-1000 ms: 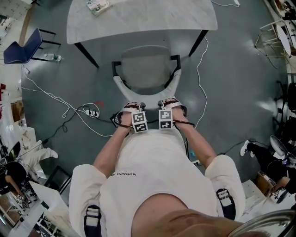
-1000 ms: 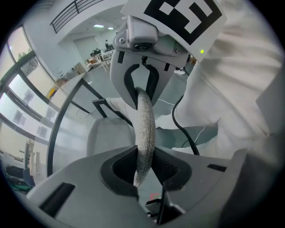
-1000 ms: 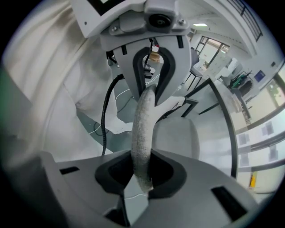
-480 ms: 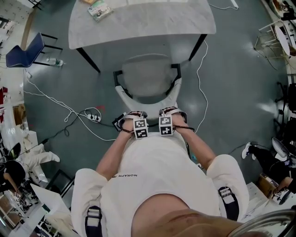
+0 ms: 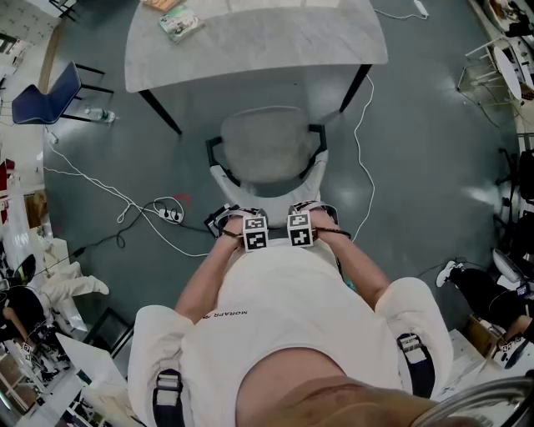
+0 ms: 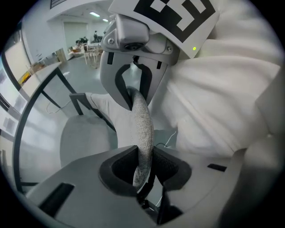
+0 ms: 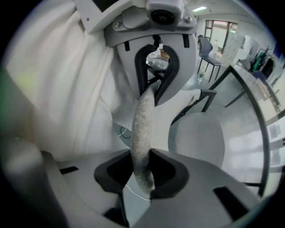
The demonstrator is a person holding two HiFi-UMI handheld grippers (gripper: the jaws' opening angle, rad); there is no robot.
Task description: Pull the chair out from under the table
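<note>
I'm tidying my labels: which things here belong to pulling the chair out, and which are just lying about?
In the job: chair, table, left gripper, right gripper. Both grip the chair's back, and the right one's jaws have just been easing open.
Lying about: blue chair, power strip, packet on the table.

White short-sleeved T-shirt (image 5: pixel 284 313); dark straps (image 5: pixel 168 394) at shoulders.

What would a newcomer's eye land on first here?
The grey fabric chair stands at centre, clear of the pale marble-topped table above it. The left tongs and right tongs each clamp its curved backrest rim; the right jaws have just been opening slightly.
</note>
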